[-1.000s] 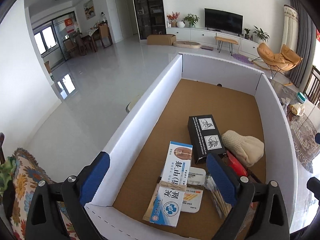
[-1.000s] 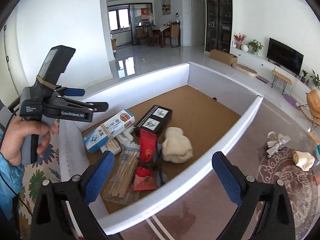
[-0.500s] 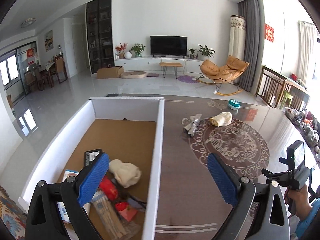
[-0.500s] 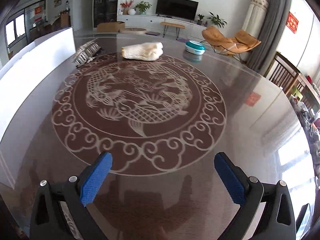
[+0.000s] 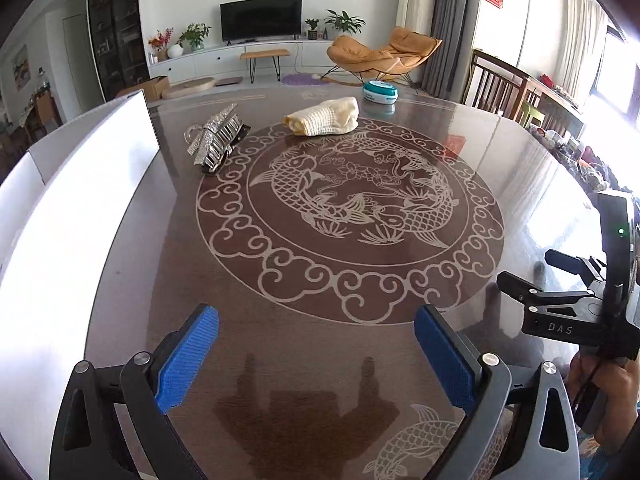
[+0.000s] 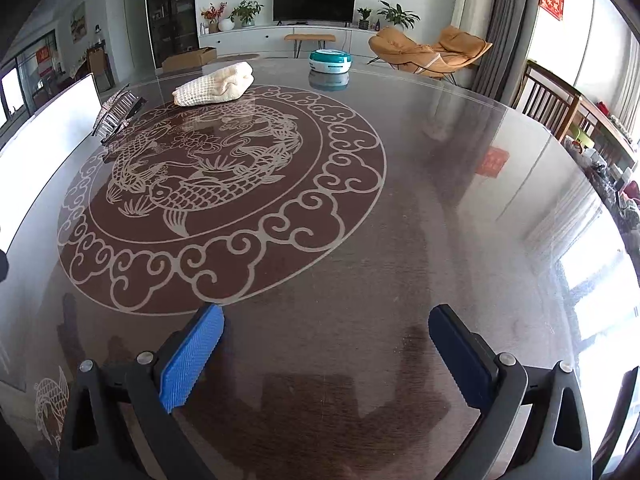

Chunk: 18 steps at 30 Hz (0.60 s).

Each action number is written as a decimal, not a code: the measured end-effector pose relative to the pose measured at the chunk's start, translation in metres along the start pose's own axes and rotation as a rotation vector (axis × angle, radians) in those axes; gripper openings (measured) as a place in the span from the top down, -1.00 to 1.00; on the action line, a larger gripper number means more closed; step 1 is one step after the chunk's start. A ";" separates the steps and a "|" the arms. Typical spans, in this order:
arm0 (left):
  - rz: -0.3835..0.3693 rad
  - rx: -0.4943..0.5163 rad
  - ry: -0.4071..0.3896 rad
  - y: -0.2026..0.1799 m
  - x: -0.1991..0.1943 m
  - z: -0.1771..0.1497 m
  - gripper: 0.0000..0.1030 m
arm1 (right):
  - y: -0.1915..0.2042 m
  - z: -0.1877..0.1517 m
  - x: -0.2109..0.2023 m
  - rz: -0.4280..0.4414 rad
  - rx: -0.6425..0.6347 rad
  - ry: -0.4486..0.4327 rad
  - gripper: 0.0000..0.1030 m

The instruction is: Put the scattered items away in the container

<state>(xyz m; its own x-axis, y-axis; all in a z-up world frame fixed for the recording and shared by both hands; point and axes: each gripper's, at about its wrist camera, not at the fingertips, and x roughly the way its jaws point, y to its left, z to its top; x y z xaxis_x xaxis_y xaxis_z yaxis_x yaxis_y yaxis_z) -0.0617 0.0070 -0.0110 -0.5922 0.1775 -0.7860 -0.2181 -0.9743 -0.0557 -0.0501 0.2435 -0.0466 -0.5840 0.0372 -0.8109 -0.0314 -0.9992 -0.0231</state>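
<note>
Three loose items lie at the far side of the dark round table: a silver sparkly hair clip, a cream knitted cloth and a teal round tin. The white box stands along the left; its inside is hidden. My left gripper hovers open and empty over the near table. My right gripper is open and empty too, far from the items. In the left wrist view, the right gripper's body shows at the right, held by a hand.
The tabletop carries a pale fish-and-cloud pattern. Wooden chairs stand past the table's right edge. A living room with a TV and an orange lounge chair lies beyond.
Both grippers have swung away from the box toward the table's right side. The box's contents have gone out of view; the clip, cloth and tin now show ahead.
</note>
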 end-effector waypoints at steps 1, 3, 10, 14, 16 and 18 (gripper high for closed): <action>-0.002 -0.017 0.006 0.000 0.007 -0.001 -0.94 | -0.002 0.000 0.001 0.009 0.015 0.003 -1.00; 0.004 -0.036 0.021 -0.002 0.021 -0.002 -0.94 | -0.003 0.000 0.002 -0.002 0.023 0.004 -1.00; 0.042 -0.009 0.044 -0.010 0.040 -0.011 -0.94 | -0.003 0.000 0.002 -0.002 0.023 0.004 -1.00; 0.057 0.023 0.066 -0.015 0.043 -0.012 -1.00 | -0.003 0.000 0.002 -0.002 0.023 0.004 -1.00; 0.056 0.019 0.063 -0.015 0.041 -0.013 -1.00 | -0.003 0.000 0.002 -0.002 0.024 0.004 -1.00; 0.056 0.021 0.062 -0.015 0.040 -0.012 -1.00 | -0.002 0.000 0.002 -0.002 0.024 0.004 -1.00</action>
<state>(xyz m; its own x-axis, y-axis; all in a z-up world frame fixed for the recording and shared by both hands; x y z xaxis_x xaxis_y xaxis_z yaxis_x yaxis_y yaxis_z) -0.0725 0.0269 -0.0491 -0.5548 0.1132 -0.8243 -0.2025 -0.9793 0.0018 -0.0510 0.2460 -0.0486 -0.5810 0.0386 -0.8130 -0.0515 -0.9986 -0.0106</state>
